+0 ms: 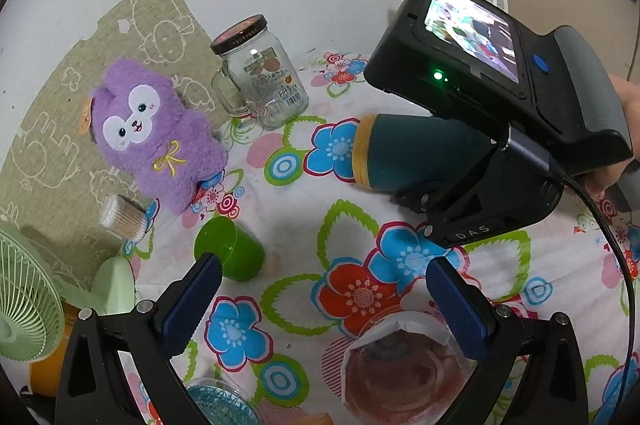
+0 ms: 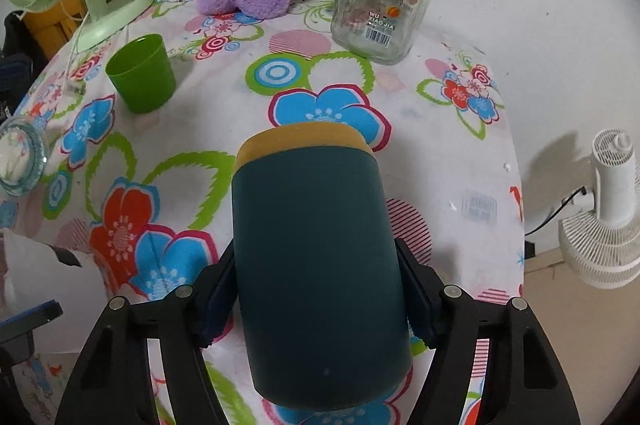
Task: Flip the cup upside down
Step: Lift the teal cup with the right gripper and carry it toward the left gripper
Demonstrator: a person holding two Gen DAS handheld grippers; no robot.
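Observation:
A dark teal cup with a yellow rim band (image 2: 316,257) is gripped by my right gripper (image 2: 316,301), whose blue pads press on both its sides. It is held on its side above the floral cloth, with the yellow rim pointing away from the gripper. In the left wrist view the same cup (image 1: 416,155) lies horizontally in the right gripper (image 1: 460,201), rim towards the left. My left gripper (image 1: 324,301) is open and empty, low over the cloth near the table's front. A green plastic cup (image 1: 232,249) stands upright just beyond its left finger (image 1: 192,305).
A purple plush toy (image 1: 156,133), a lidded glass jar (image 1: 264,73) and a tub of cotton swabs (image 1: 124,217) stand at the back. A green fan (image 1: 28,305) is at the left, a white fan (image 2: 612,209) off the table's right. A clear covered container (image 1: 404,365) and a glass dish (image 2: 20,161) sit near the front edge.

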